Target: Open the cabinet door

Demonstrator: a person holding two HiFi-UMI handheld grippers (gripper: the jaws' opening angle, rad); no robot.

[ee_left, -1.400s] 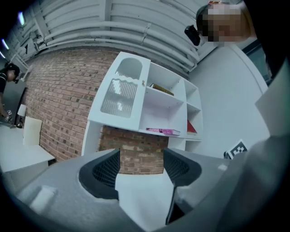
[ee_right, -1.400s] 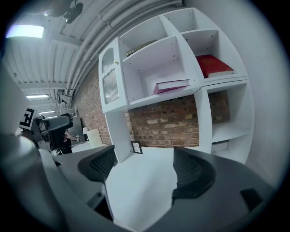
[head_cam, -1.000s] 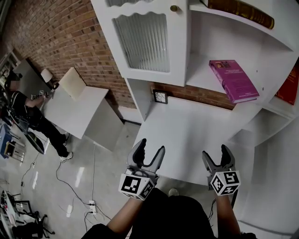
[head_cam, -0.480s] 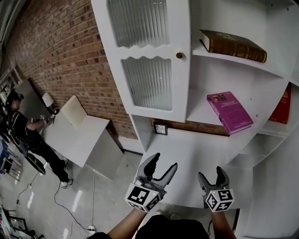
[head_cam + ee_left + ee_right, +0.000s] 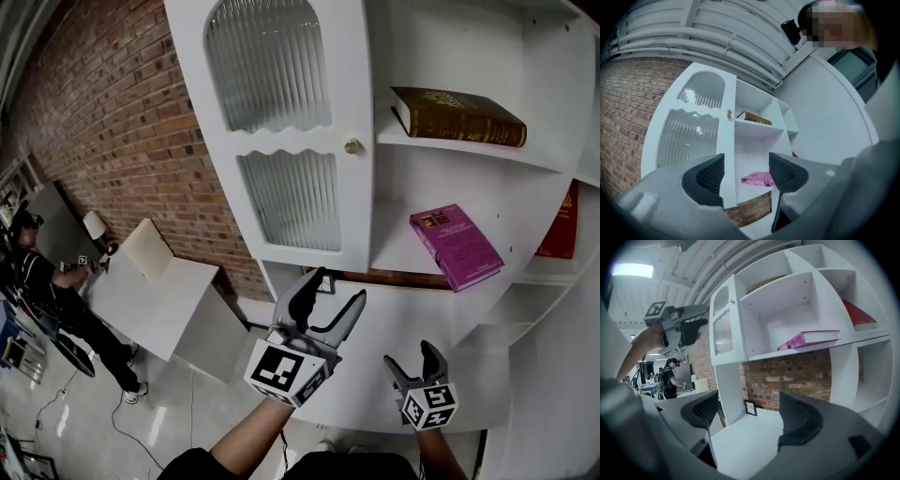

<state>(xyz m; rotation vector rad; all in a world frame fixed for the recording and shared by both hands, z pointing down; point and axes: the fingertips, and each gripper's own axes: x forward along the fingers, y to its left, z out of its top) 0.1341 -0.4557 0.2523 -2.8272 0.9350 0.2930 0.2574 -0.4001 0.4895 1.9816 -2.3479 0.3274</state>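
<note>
You've got the white cabinet door (image 5: 281, 141) shut & upright, left of the open shelves (image 5: 450, 141). Two ribbed glass panes (image 5: 267, 66): top one arched, lower w/ wavy top edge. Small brass knob (image 5: 352, 146) at right edge, mid-height.

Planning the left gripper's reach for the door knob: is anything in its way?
Nothing visible: the left gripper, open and empty, hangs below the knob, with only open air before the closed cabinet door.

Lab or workshop: bare brick wall (image 5: 112, 141); exposed ceiling pipes (image 5: 717, 42); person (image 5: 37, 281) beyond
</note>
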